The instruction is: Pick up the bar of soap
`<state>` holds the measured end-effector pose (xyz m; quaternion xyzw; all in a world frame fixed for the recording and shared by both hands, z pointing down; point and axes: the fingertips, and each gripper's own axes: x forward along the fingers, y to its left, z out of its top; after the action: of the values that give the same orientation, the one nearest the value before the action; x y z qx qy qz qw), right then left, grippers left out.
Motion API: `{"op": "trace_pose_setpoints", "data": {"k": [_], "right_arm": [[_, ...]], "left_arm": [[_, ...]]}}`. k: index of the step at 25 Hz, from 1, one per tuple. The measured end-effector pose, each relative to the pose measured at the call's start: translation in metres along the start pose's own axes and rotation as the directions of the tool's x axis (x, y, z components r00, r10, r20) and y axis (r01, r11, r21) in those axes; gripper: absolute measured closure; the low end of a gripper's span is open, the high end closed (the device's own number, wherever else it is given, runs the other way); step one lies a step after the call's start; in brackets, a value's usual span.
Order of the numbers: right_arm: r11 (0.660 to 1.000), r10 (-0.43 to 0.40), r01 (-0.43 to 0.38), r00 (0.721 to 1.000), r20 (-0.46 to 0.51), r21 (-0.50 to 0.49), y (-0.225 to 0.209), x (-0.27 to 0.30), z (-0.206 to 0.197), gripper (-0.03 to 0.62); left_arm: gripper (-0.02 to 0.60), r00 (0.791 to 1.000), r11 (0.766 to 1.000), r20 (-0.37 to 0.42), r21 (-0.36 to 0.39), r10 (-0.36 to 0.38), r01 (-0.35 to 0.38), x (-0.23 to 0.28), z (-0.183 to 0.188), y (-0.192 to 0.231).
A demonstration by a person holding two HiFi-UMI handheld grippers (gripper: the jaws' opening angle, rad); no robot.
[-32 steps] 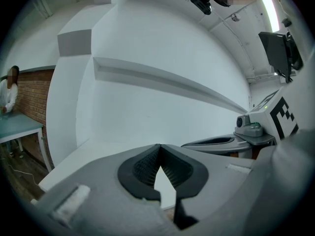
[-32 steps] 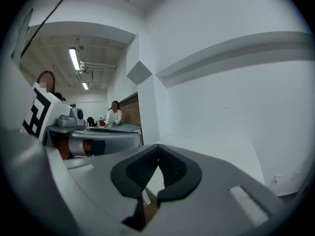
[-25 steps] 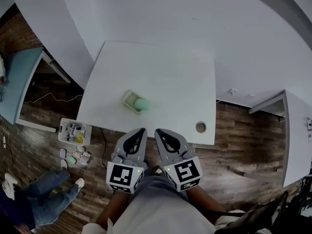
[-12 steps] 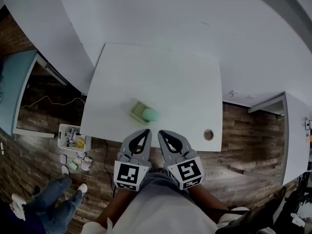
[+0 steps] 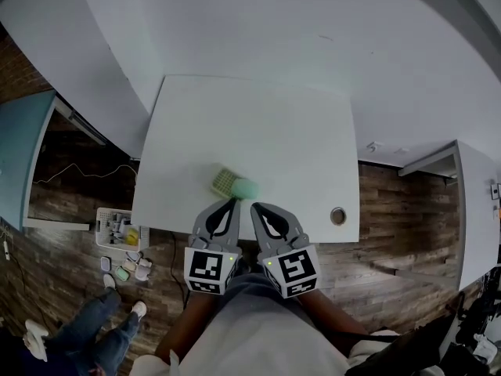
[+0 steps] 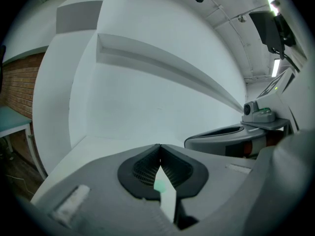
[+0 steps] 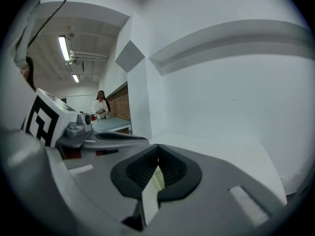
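Observation:
A pale green bar of soap (image 5: 246, 187) lies half on a slatted cream soap dish (image 5: 223, 182) near the front edge of the white table (image 5: 274, 131). My left gripper (image 5: 232, 203) and right gripper (image 5: 254, 207) hover side by side just in front of the soap, both shut and empty. In the left gripper view the left gripper (image 6: 160, 146) has its tips touching, and a sliver of the green soap (image 6: 158, 185) shows through the slit below them. Through the same slit of the right gripper (image 7: 158, 147), the slatted dish (image 7: 158, 179) shows.
A round cable hole (image 5: 337, 215) sits at the table's front right corner. On the wooden floor to the left are a small basket (image 5: 119, 227) with oddments and a person's legs (image 5: 94, 331). Another person (image 7: 101, 105) stands far off in the right gripper view.
Both grippers have come closer to the soap and dish, which now lie just beyond their tips. The jaws stayed shut.

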<state>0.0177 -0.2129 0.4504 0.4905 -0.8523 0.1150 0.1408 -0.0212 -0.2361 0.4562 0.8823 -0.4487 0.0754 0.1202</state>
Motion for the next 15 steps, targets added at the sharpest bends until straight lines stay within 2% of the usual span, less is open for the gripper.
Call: {"op": "trace_pose_setpoints", "data": {"k": [3, 11, 15], "right_arm": [[1.000, 0.005, -0.005, 1.000, -0.010, -0.002, -0.004, 0.006, -0.004, 0.591], [1.000, 0.018, -0.019, 0.997, -0.075, -0.017, -0.012, 0.021, -0.027, 0.591], [1.000, 0.008, -0.009, 0.995, -0.102, -0.017, -0.017, 0.026, -0.037, 0.591]], "left_arm": [[0.580, 0.999, 1.000, -0.018, 0.010, 0.030, -0.030, 0.007, -0.003, 0.009], [0.580, 0.995, 0.998, -0.079, -0.010, 0.059, -0.060, 0.027, -0.042, 0.024], [0.580, 0.988, 0.997, -0.134, -0.007, 0.070, -0.071, 0.038, -0.066, 0.033]]}}
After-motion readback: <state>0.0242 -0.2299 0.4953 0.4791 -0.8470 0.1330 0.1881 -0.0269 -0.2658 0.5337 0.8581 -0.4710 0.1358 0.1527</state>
